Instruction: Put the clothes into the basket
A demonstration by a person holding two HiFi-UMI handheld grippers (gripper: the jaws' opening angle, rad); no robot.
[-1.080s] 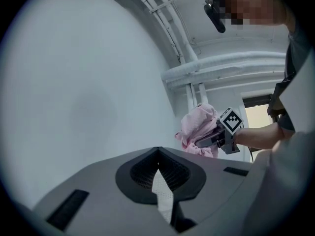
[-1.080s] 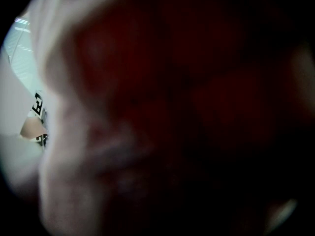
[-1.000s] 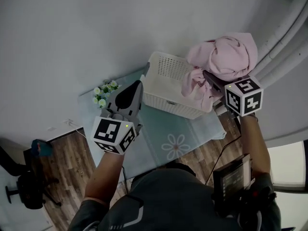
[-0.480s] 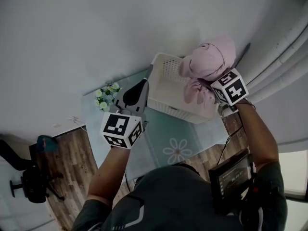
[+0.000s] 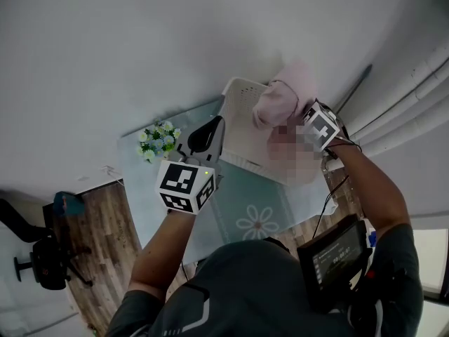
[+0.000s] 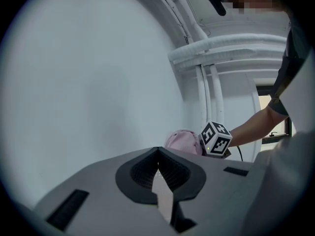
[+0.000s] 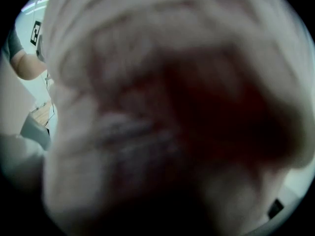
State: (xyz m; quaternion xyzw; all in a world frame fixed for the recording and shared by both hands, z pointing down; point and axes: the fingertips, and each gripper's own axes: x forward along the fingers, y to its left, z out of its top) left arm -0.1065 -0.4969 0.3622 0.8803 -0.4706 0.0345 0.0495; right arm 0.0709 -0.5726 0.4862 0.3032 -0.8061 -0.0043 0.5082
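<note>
The right gripper (image 5: 313,123) points steeply down over the basket (image 5: 240,116), clamped on a bulky pink cloth (image 5: 284,95). Its 2 jaws stand wide around the bundle. In its own view the cloth covers nearly everything, jaws included. The cloth bunches up against the gripper and bulges above the basket's right half. Its lower part lies under a blurred patch, so I cannot tell whether it touches the basket's floor.

The left gripper (image 6: 158,152) is held about level at the basket's left side, near it but apart (jaws together, with nothing between them).

The white slotted basket stands at the far right corner of the table (image 5: 231,202), which has a pale cover with 1 daisy printed on it. A small bunch of flowers (image 5: 158,140) sits at the table's far left corner.
</note>
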